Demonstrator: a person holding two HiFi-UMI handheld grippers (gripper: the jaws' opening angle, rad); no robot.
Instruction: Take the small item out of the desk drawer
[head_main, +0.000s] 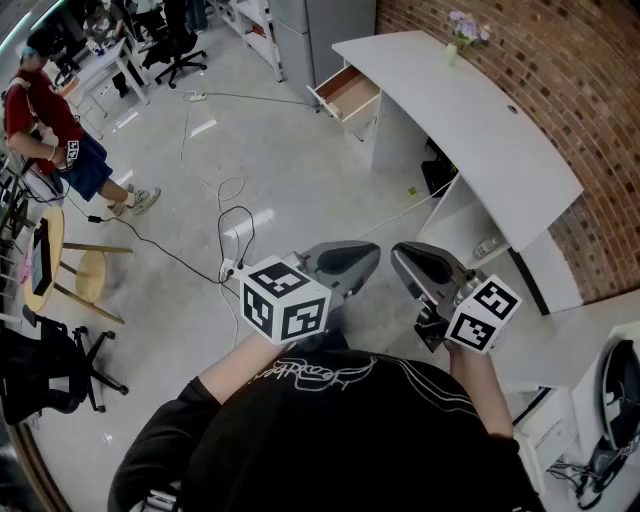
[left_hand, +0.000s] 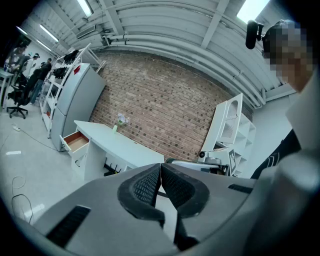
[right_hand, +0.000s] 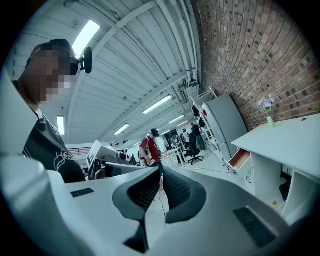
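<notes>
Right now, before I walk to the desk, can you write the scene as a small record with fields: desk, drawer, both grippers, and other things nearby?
Desk: long white desk along the red brick wall
Drawer: open white drawer, brown inside, at the desk's far end; contents too small to tell
On desk: small vase of pale purple flowers
Left gripper: jaws together, nothing between them
Right gripper: jaws together, nothing between them
Position: both grippers held near the body, apart from the desk
Bystander: person in a red shirt, far left

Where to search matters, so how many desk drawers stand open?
1: the open drawer at the far end of the white desk; others may be hidden under the desktop.
</notes>
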